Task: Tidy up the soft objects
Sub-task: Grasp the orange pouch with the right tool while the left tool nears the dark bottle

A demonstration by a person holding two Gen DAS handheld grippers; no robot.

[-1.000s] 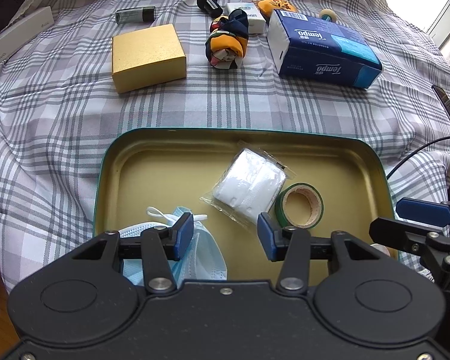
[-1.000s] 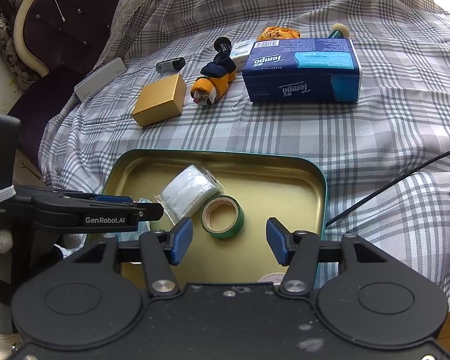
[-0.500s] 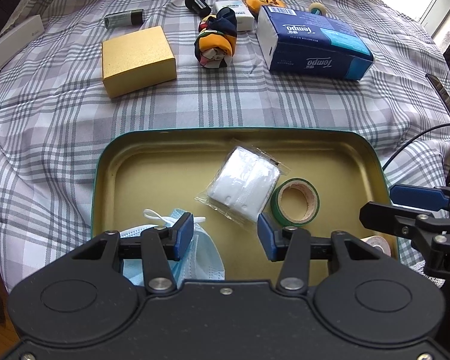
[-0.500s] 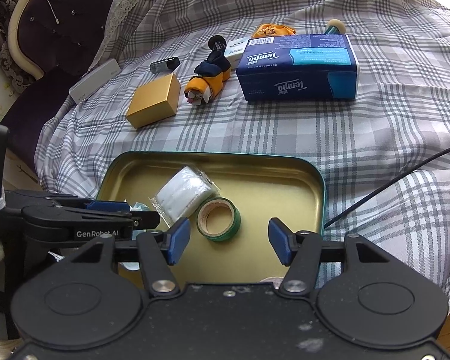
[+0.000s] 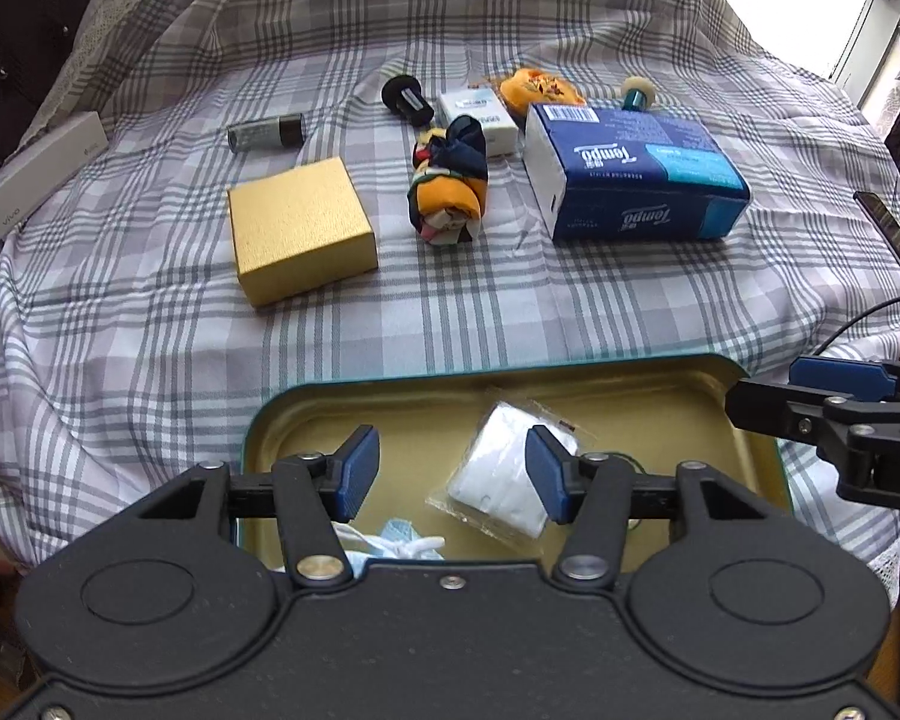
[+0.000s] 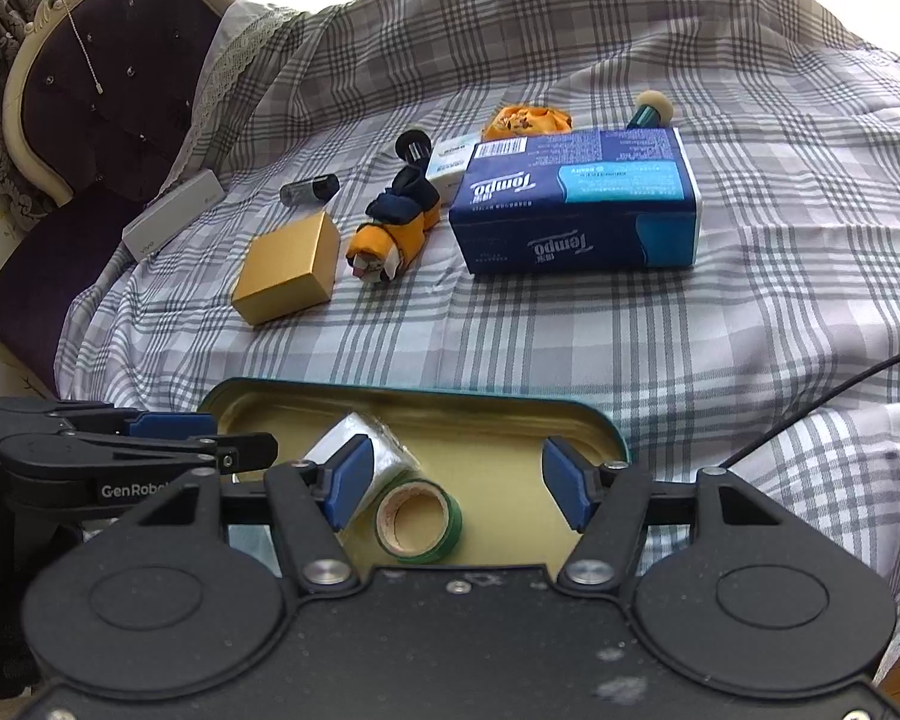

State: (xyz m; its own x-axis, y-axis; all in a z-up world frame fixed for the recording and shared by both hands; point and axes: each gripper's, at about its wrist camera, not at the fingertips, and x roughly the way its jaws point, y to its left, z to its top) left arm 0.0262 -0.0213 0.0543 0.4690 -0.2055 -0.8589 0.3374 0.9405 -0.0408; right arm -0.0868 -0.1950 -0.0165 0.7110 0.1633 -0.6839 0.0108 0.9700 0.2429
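The rolled orange-and-navy cloth [image 5: 448,186] is seen lying on the checked bedcover [image 5: 150,324], between the gold box [image 5: 300,229] and the blue tissue pack [image 5: 630,180], well beyond the tin tray [image 5: 744,414]. One wrapped white pad [image 5: 507,477] is counted inside the tray, partly masked by the left gripper [image 5: 452,474]; one blue face mask [image 5: 402,543] is almost wholly hidden under that gripper's body, only a scrap and its white loops showing. One green tape roll [image 6: 419,519] is plain in the right wrist view but barely glimpsed in the left. A second orange bundle [image 5: 540,87] is cut off behind the tissue pack and cannot be made out.

Both pairs of jaws have just been opening. The left gripper's fingers are held moderately apart, nothing gripped. The right gripper [image 6: 453,483] is likewise parted and empty above the tray. Compared with a second ago, less of the tray is shown and more bedcover.
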